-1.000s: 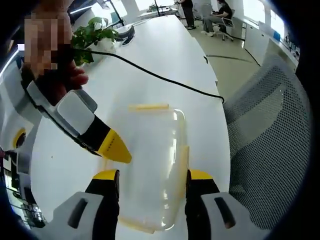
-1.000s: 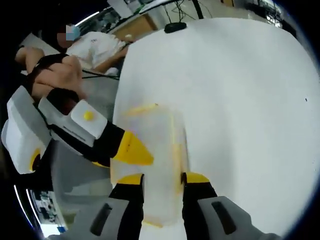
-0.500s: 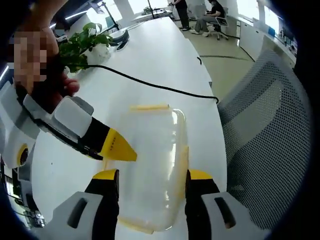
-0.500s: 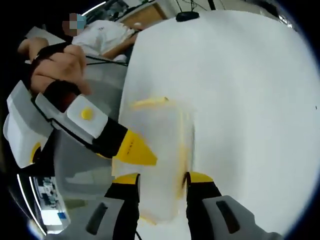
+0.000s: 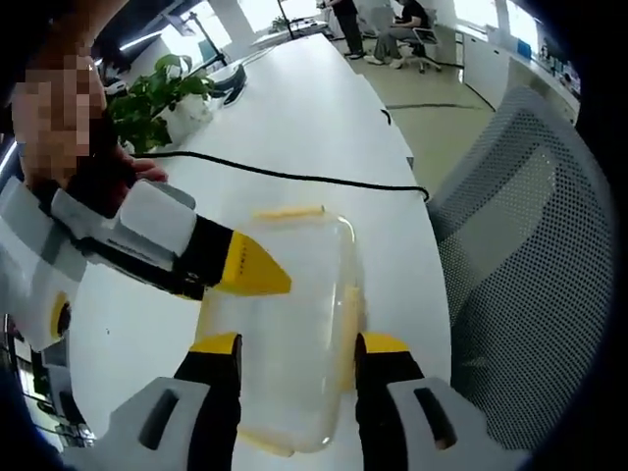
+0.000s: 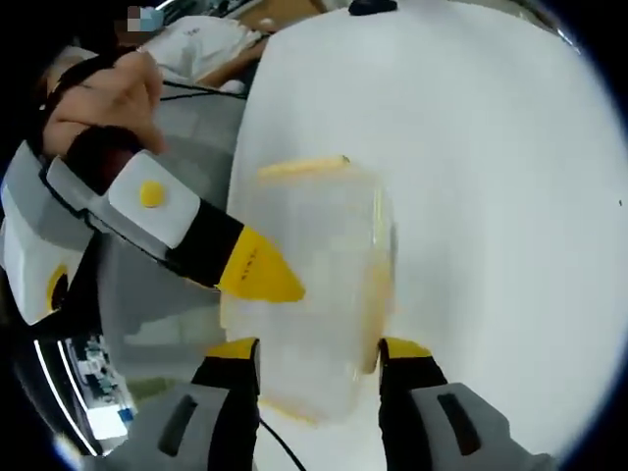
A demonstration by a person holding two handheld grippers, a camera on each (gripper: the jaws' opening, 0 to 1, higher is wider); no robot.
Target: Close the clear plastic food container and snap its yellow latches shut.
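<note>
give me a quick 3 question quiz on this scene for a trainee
1. True or false: in the left gripper view, the container lies between the left gripper's two jaws.
2. Multiple choice: what lies across the table beyond the container in the left gripper view? A) a black cable B) a red towel C) a metal spoon
3. Fill in: in the right gripper view, the other gripper's yellow tip reaches onto the container from the ____ side of the picture.

Key
1. True.
2. A, the black cable.
3. Left; the right gripper's own jaws stand at either side of the container.
</note>
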